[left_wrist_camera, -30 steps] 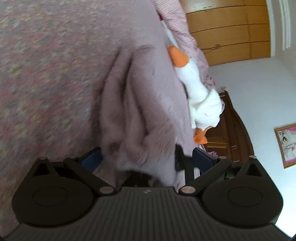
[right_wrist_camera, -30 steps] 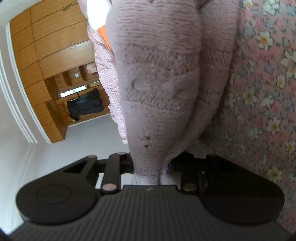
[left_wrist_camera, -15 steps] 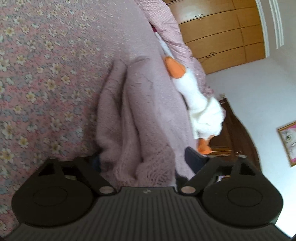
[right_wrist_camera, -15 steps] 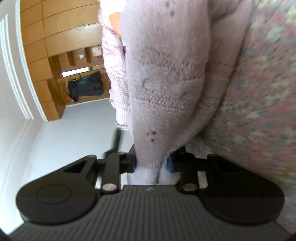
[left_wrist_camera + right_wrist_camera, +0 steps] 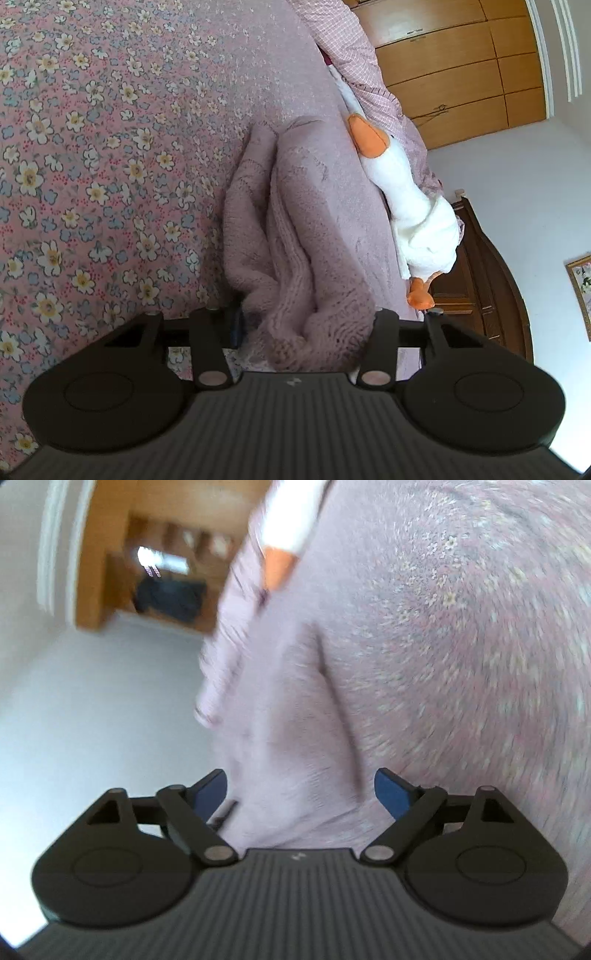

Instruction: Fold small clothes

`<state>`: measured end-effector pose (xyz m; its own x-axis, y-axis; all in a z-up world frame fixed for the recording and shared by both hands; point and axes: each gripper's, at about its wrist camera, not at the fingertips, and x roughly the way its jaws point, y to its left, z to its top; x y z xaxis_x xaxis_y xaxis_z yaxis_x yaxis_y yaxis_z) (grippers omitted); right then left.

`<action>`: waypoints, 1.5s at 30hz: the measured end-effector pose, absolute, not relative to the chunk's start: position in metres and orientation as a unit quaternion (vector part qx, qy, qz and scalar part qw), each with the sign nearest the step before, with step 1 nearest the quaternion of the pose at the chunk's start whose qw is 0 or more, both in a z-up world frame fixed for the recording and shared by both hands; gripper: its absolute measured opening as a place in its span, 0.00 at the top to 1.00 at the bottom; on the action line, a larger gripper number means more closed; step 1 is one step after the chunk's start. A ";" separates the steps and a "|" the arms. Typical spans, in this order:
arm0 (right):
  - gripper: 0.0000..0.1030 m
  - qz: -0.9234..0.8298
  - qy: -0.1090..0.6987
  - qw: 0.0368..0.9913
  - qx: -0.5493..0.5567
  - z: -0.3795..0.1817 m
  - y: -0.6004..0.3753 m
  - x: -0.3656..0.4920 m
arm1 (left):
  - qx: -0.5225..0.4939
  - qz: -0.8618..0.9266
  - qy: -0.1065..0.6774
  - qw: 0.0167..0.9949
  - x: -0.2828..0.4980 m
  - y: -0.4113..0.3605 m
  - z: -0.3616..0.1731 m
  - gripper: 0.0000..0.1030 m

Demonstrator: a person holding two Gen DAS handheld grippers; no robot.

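mauve knit garment (image 5: 303,236) lies bunched on the floral bedspread (image 5: 92,155), not yet folded flat; left gripper (image 5: 306,325) grips its edge, right gripper (image 5: 301,790) spread wide, empty.

My black left gripper (image 5: 306,325) meets a mauve knit (image 5: 306,236); pink floral bedspread (image 5: 92,147), white goose (image 5: 417,218) with orange beak.

A white plush goose (image 5: 413,206) with an orange beak lies along the edge of the floral bedspread (image 5: 92,147) — beside a pink checked cloth (image 5: 364,70). Behind stand wooden wardrobe doors (image 5: 458,62) and a framed picture (image 5: 580,291).
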<state>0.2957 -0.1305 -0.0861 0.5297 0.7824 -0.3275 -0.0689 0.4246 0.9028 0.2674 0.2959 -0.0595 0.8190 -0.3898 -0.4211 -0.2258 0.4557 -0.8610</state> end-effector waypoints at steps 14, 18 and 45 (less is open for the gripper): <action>0.19 0.373 0.446 0.726 0.368 -0.075 -0.059 0.361 | -0.516 -0.067 0.312 0.795 0.267 0.301 -0.061 0.50; 0.48 0.366 0.451 0.725 0.369 -0.085 -0.073 0.352 | -0.510 -0.069 0.316 0.797 0.266 0.304 -0.061 0.50; 0.63 0.363 0.419 0.700 0.450 -0.089 -0.240 0.198 | -0.411 -0.117 0.364 0.828 0.131 0.157 -0.057 0.53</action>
<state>0.1976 -0.2403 -0.0894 0.3852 0.8853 -0.2604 -0.1318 0.3321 0.9340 0.1312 0.1567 -0.0568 0.7071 -0.4931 -0.5068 -0.1053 0.6353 -0.7650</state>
